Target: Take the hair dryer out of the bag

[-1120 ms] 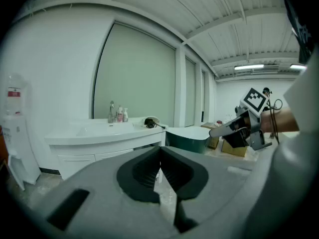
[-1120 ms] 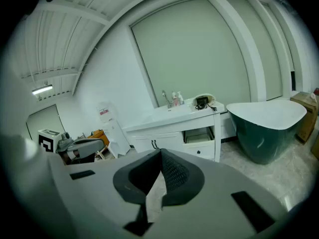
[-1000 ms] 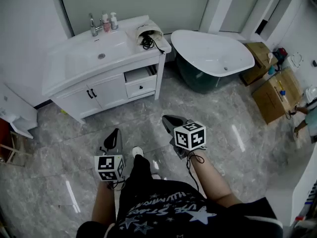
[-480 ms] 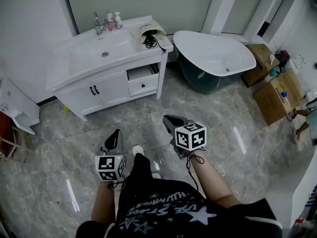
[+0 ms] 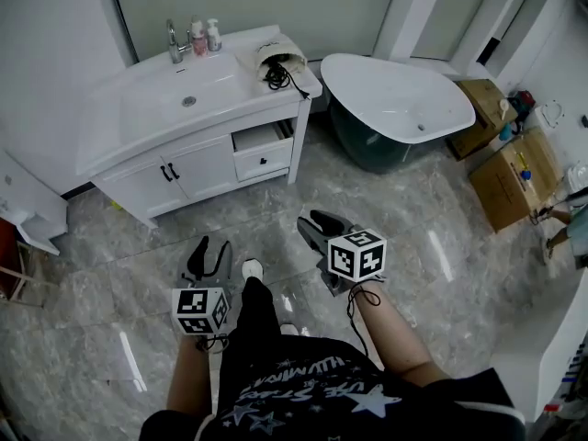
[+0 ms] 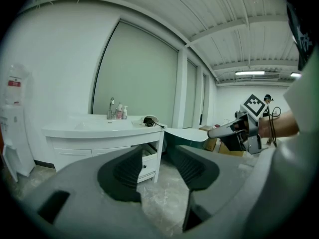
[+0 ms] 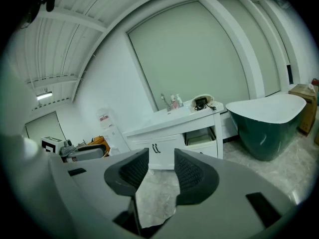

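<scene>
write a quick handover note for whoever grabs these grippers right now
Left gripper: jaws have just been opening, nothing between them.
Right gripper: the same, open and empty.
Both are held well short of the vanity.
The cream bag lies on the vanity's right end in the head view, with the black hair dryer showing at its mouth.
Done: nothing yet.
Left: walk up, steady the bag, pull the hair dryer out.
</scene>
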`<state>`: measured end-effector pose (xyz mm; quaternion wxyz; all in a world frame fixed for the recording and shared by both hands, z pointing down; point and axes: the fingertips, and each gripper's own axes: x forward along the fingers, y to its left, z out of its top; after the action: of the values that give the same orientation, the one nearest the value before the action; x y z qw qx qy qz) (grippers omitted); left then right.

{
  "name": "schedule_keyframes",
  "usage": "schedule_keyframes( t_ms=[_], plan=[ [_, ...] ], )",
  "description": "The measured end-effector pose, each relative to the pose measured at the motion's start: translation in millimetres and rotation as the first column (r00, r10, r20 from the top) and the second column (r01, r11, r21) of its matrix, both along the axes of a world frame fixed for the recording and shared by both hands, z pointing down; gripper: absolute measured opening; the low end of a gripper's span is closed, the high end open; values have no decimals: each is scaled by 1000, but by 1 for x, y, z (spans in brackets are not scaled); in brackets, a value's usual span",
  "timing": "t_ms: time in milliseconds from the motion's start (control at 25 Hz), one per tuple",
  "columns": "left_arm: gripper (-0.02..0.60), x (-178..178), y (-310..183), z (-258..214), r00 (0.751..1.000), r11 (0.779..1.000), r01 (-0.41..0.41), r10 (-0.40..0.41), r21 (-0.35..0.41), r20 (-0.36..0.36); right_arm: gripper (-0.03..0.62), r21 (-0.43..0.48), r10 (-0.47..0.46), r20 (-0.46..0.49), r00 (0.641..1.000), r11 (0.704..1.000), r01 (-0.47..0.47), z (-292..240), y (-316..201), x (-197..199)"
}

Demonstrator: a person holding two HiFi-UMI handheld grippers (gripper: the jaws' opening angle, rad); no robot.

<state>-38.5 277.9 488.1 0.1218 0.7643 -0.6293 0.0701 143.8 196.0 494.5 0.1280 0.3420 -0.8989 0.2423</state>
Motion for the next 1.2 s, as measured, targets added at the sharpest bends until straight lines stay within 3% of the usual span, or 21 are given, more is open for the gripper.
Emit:
schedule_keyframes(
  t_ms=[40,160,360,520,800,960,1200],
  plan=[
    [231,-4,-8,5,1000,1000,-1,1,-10,-9,165,-3,5,-6,1000,1000,-5,3,-8,-3],
    [299,-17,-38,15,1000,1000,-3,2,-29,-28,225,-17,25,-19,999,1000,-26,10,-40,-13],
    [342,-54,-98,22,999,999,25,-27,-41,-47,301,-23,53,-27,998,998,-54,16,-103,-42],
    [348,-83,-151,24,998,998,33,-36,-49,-53,307,-38,85,-24,996,996,-86,16,-157,-63],
    [348,-119,-234,16,999,998,-23,21,-54,-41,307,-48,136,-39,990,989,-138,5,-236,-93],
    [348,-132,-265,17,998,998,-44,41,-51,-54,307,-34,185,-44,982,982,-187,4,-270,-100],
    [348,-140,-302,16,993,992,-115,114,-60,-16,306,-27,232,-62,971,972,-234,2,-302,-100]
  ],
)
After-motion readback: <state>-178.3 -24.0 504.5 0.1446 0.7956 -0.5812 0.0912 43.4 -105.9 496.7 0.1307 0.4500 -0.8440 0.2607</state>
